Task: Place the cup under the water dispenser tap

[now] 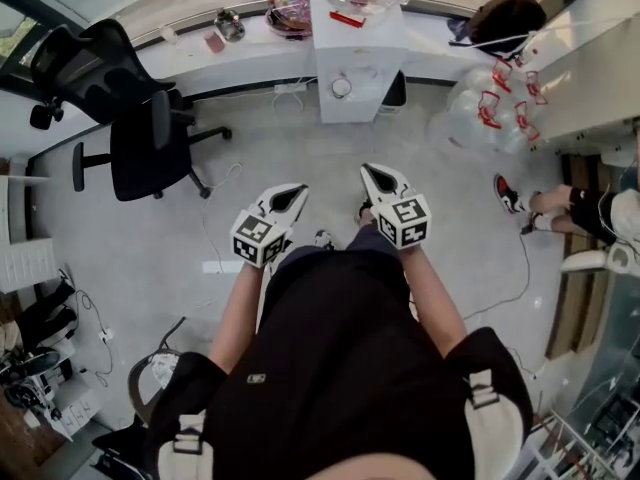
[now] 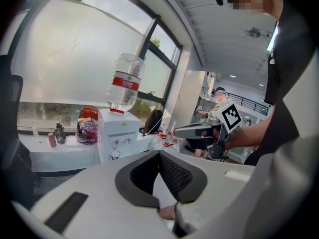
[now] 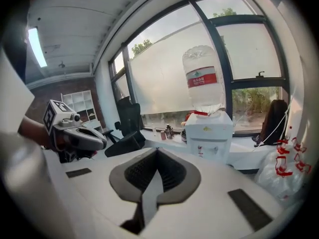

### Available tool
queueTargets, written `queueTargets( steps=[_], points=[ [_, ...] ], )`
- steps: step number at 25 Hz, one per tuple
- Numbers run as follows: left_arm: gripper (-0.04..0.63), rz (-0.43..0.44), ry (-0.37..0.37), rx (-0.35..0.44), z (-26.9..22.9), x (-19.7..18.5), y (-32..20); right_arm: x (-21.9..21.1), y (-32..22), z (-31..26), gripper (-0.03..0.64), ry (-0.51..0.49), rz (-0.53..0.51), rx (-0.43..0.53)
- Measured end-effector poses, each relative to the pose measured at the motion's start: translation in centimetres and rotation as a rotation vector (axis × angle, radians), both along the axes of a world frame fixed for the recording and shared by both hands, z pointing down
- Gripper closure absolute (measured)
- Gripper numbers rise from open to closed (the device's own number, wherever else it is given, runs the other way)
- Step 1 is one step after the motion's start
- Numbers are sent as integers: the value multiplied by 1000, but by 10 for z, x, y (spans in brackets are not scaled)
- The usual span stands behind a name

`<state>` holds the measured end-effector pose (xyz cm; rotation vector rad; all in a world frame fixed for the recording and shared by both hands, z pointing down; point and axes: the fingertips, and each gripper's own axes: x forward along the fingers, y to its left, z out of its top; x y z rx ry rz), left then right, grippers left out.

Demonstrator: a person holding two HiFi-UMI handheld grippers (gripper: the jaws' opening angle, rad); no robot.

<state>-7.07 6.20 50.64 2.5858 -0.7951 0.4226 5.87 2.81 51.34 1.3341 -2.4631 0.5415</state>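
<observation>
Cup [image 2: 114, 154] looks already set under dispenser [image 1: 358, 43] tap [image 2: 115, 144], prob done; L gripper [image 1: 290, 197] & R gripper [image 1: 378, 177] both closed, empty, well back.

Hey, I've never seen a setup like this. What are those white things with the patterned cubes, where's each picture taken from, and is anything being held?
No robot here: a person holds a claw in each hand, the left claw and the right claw. The patterned cubes are part of them. One picture looks down from a camera on the person's head. The other two come from cameras riding on each claw, looking along its jaws. Both claws are shut and empty. Ahead is a water dispenser with an upturned bottle. What may be the cup sits below its taps. A black office chair is to the left.
</observation>
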Motion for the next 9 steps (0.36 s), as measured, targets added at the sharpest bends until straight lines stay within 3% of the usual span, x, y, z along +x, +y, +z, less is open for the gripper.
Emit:
queueTargets(
  steps=[9],
  points=[
    [597, 13, 23, 59, -25, 1, 15, -32, 14, -37, 623, 47, -114, 76]
  ],
)
